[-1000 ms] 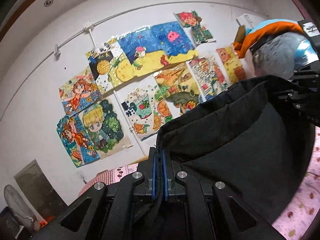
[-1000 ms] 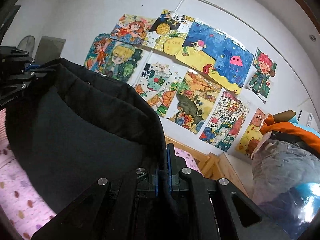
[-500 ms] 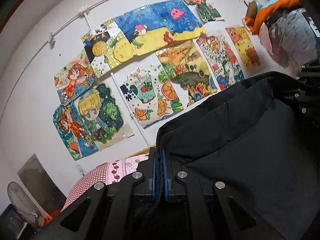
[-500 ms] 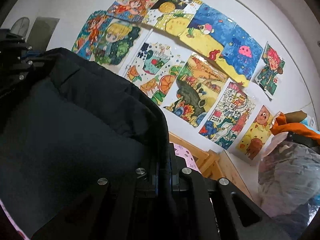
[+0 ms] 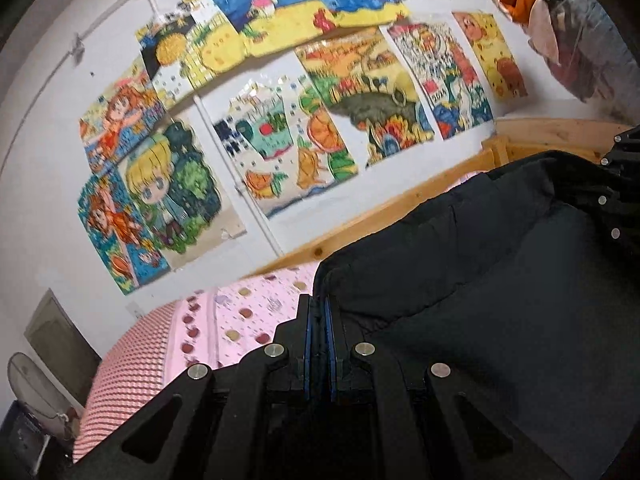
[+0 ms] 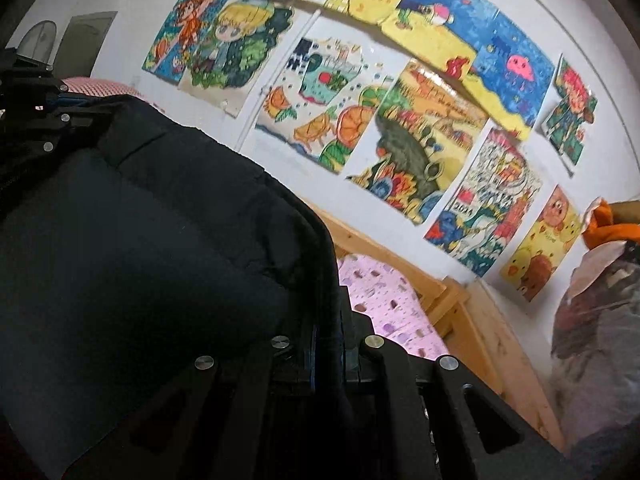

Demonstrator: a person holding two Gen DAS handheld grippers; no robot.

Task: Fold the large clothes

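While both grippers are clamped on the black garment [image 5: 480, 300] – left gripper [image 5: 319, 320], right gripper [image 6: 326, 344] – it hangs taut over the pink bed [image 5: 240, 312]; lower both evenly, toward twelve o'clock.

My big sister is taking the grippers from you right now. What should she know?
Left gripper: jaws shut on one end of the black jacket.
Right gripper: jaws shut on the other end of that edge.
The jacket hangs stretched between the two, held up over the pink bed sheet, facing the wall of drawings.
Done: both ends gripped and lifted.
Left: probably lay it onto the bed, fold it over and let go. No finished fold shows yet.
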